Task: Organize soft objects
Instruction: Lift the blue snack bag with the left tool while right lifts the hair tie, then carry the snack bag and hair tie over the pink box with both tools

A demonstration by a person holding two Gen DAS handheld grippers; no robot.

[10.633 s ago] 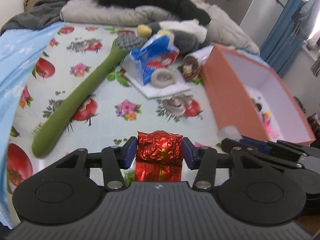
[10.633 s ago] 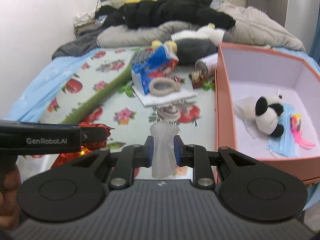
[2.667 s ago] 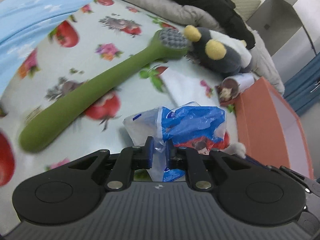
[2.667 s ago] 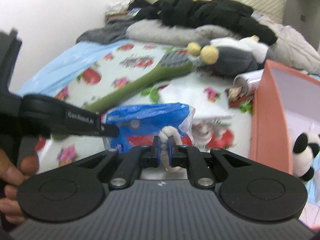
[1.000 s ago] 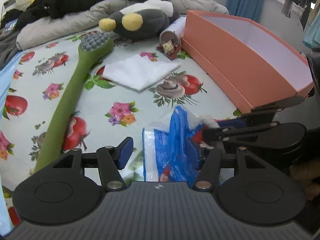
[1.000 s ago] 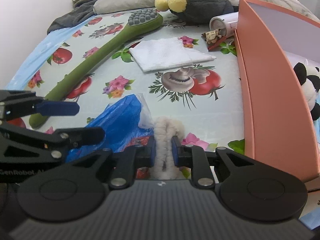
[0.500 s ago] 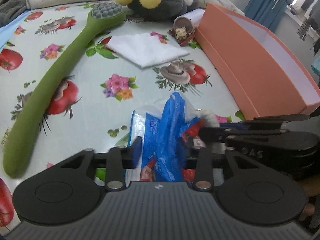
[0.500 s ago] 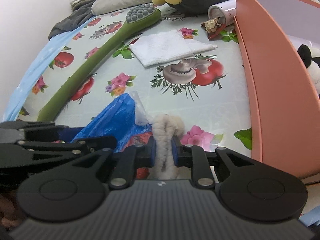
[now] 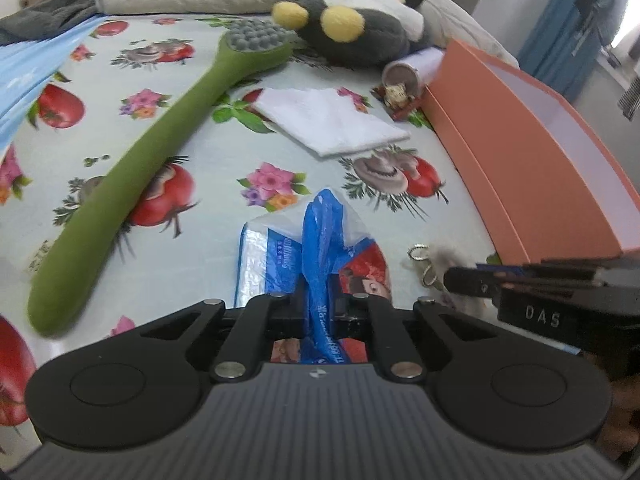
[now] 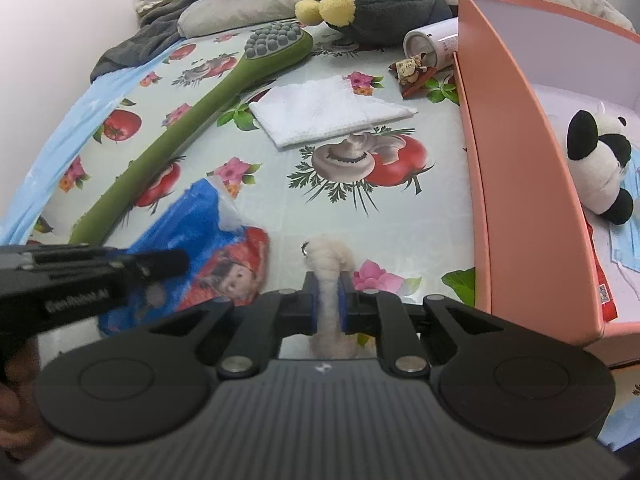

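Jaws just closed on blue bag (image 9: 320, 240).

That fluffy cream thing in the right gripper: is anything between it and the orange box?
Nothing visible. The fluffy cream loop is pinched in the right gripper, and only bare patterned sheet lies between it and the orange box.

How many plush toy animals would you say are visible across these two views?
2: a dark plush with yellow pom-poms at the bed's far end, and a panda plush inside the orange box. Others may be hidden.
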